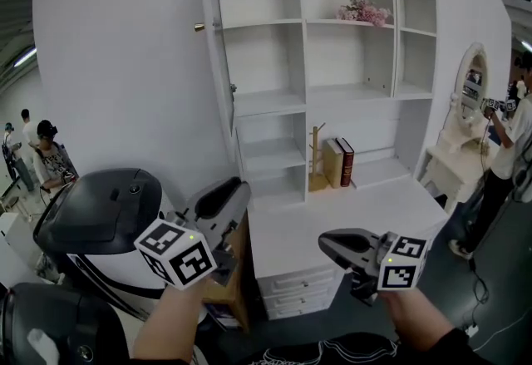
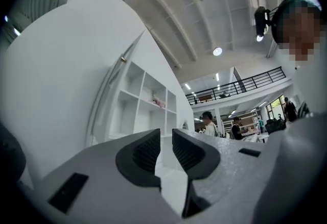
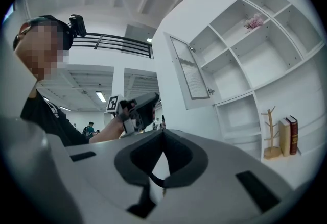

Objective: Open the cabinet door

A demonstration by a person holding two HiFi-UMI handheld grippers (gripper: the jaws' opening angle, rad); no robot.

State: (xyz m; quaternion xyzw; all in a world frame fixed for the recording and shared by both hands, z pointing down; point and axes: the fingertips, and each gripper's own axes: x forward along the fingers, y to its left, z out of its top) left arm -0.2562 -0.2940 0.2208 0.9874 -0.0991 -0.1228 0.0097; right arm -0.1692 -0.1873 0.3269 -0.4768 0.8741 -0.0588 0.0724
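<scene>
The cabinet door (image 1: 218, 47) hangs left of the shelves (image 1: 345, 91); books (image 1: 339, 162) stand right of the rack (image 1: 317, 157).

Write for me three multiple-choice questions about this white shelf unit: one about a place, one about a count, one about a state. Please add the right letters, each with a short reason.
1. Where do the pink flowers lie?
A. on an upper shelf
B. on the desk top
C. on the floor

2. How many books stand beside the wooden stand?
A. one
B. two
C. four

3. In what state is the cabinet door?
A. shut
B. swung open
C. taken off

Answers:
1 A: they rest high up, in the middle compartment.
2 B: a tan one and a dark red one stand side by side.
3 B: it hangs outward on its hinges, and the compartments behind it show.
</scene>
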